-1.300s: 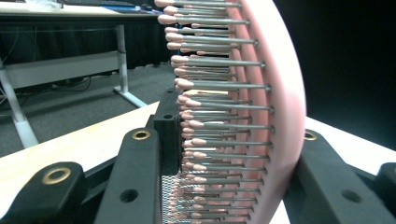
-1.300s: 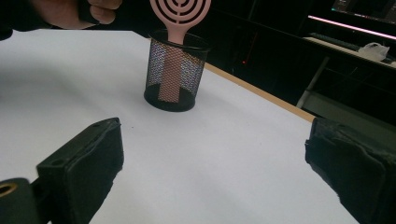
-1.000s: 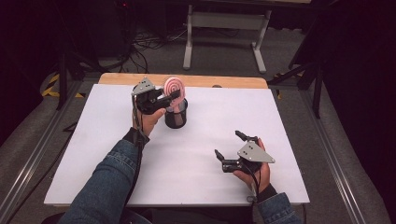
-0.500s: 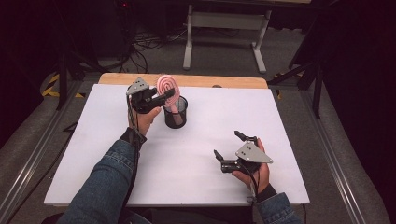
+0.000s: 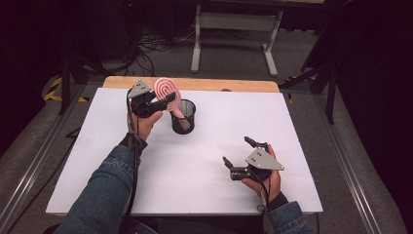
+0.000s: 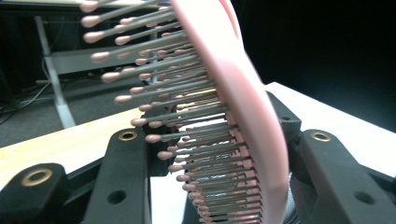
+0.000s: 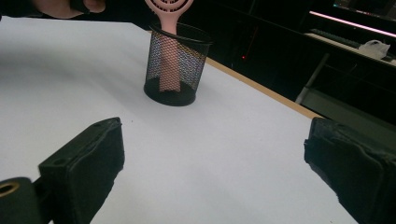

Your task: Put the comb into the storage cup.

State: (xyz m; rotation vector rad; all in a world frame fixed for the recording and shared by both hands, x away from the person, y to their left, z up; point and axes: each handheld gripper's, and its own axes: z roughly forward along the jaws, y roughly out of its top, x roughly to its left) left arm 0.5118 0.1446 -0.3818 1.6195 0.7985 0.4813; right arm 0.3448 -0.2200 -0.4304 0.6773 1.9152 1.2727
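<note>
Two black jaws of the left hand-held gripper [image 5: 163, 101] flank the head of a pink plastic paddle hairbrush [image 5: 167, 92] and have just been opening; in the left gripper view the bristles [image 6: 187, 135] sit between the jaws with a gap on the bristle side, so the pads appear to have let go, though the back-side contact is hard to read. Its handle stands in a black wire-mesh pen cup [image 5: 182, 117], long axis near upright and leaning toward the left hand-held gripper, head above the rim. Releasing and drawing back sideways from the cup looks like the coming move, since the brush lies directly ahead of those jaws. Well away from the cup, toward the near right of the white tabletop [image 5: 204, 175], the right hand-held gripper [image 5: 238, 153] rests with jaws wide apart, holding nothing and pointing at the cup.
</note>
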